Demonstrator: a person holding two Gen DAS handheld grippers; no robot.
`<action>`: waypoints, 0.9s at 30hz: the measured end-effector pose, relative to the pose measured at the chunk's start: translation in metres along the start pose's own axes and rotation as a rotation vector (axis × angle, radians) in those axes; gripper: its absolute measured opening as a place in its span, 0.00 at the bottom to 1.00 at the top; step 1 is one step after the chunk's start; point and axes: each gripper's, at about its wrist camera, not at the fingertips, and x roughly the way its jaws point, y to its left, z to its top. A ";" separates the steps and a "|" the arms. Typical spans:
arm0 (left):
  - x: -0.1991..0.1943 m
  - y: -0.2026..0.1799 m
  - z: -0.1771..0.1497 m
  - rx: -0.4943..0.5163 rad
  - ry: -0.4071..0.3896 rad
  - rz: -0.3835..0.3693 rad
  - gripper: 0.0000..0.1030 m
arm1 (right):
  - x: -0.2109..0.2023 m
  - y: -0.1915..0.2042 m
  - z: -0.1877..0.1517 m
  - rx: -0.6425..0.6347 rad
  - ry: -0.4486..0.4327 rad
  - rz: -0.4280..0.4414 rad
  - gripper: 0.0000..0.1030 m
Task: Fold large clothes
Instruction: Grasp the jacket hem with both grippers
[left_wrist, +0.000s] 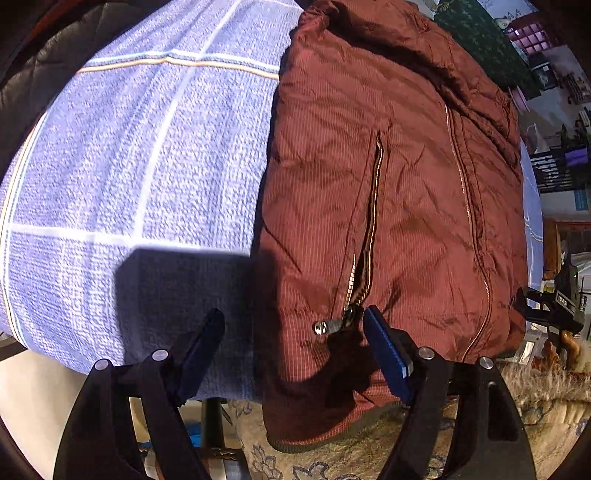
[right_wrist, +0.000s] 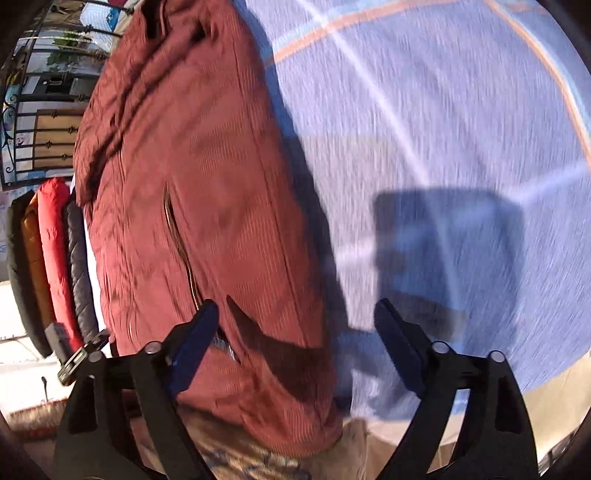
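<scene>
No legible text (anywhere visible)

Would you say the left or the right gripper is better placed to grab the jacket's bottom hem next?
Probably left: the left gripper straddles the jacket edge by its pocket zipper pull. The right gripper also straddles an edge, but its view is blurred.

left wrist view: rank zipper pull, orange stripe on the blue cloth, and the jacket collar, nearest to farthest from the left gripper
1. zipper pull: between the left gripper fingertips, near its right finger, low on the maroon jacket.
2. orange stripe: upper left, across the blue cloth.
3. jacket collar: top of frame, at the jacket's far end.
The stripe and collar are close; the collar looks slightly farther.
</scene>
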 end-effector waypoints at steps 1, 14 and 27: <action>0.006 -0.003 -0.006 0.004 0.020 -0.005 0.73 | 0.003 0.000 -0.005 -0.002 0.013 0.003 0.81; 0.018 -0.023 -0.024 0.041 0.029 -0.019 0.57 | 0.029 0.031 -0.054 -0.187 0.122 -0.080 0.59; 0.006 -0.031 -0.015 0.057 0.018 0.028 0.24 | 0.011 0.039 -0.048 -0.188 0.102 -0.035 0.17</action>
